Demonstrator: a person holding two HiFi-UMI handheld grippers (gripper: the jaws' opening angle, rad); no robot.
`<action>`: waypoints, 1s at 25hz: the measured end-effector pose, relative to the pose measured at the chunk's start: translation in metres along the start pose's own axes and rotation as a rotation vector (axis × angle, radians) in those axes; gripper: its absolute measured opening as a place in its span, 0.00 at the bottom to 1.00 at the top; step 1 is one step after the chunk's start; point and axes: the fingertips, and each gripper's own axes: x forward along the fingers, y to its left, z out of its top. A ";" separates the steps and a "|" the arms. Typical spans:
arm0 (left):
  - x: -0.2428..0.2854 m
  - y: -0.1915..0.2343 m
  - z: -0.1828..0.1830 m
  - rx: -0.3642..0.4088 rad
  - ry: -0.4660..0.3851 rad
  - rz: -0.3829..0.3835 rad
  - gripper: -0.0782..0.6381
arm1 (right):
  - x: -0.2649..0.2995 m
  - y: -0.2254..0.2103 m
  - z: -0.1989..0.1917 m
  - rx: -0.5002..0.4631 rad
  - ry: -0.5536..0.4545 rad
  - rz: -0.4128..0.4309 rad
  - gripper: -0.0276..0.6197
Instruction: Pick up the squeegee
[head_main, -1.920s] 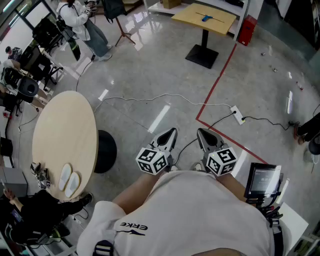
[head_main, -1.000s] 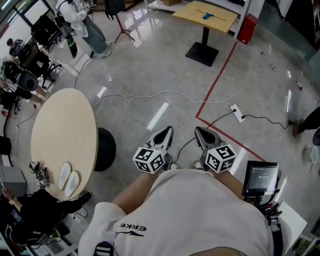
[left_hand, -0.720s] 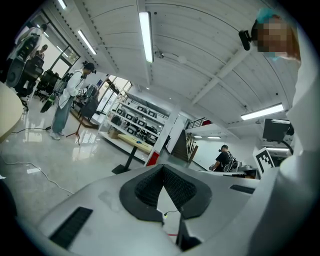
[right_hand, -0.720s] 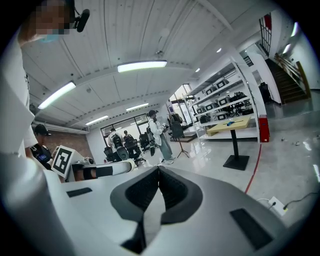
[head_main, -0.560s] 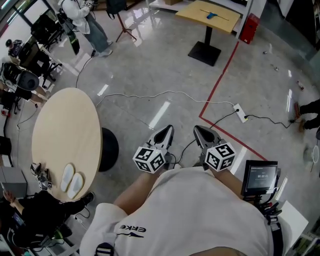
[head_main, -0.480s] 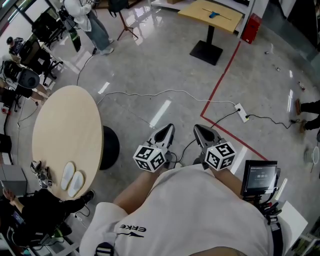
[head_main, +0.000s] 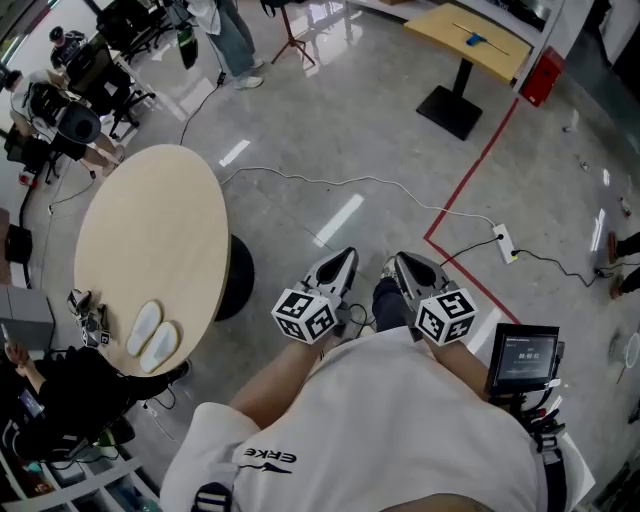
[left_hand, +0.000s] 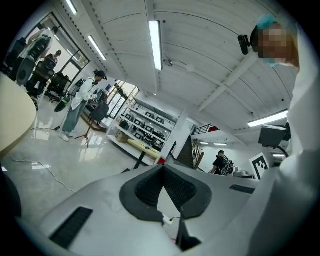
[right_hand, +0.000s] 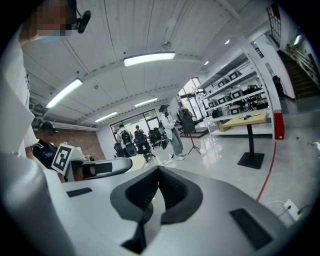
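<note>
A small blue tool, apparently the squeegee (head_main: 473, 40), lies on a yellow square pedestal table (head_main: 455, 28) far off at the top right of the head view. That table (right_hand: 248, 117) also shows in the right gripper view, too small to make out the tool. My left gripper (head_main: 345, 258) and right gripper (head_main: 396, 262) are held side by side close to my body, over bare floor. Both point forward, far from the table. The left gripper (left_hand: 162, 167) has its jaws together with nothing between them, and so does the right gripper (right_hand: 158, 168).
A round beige table (head_main: 150, 240) stands at my left with two white oval pads (head_main: 152, 335) near its edge. A white cable (head_main: 340, 182), a power strip (head_main: 503, 243) and a red tape line (head_main: 480, 150) cross the floor ahead. People and chairs (head_main: 80, 100) fill the far left.
I have moved across the floor with both grippers held shut in front of me. The round table now sits closer on my left, and the square table has shifted right in view.
</note>
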 end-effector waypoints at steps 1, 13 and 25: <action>-0.003 0.004 0.003 -0.002 -0.004 0.009 0.12 | 0.005 0.004 0.000 -0.002 0.005 0.018 0.05; 0.056 0.089 0.053 0.013 -0.037 0.096 0.12 | 0.110 -0.028 0.052 -0.020 -0.002 0.156 0.05; 0.196 0.126 0.107 0.026 -0.022 0.015 0.11 | 0.176 -0.130 0.129 0.003 -0.049 0.129 0.05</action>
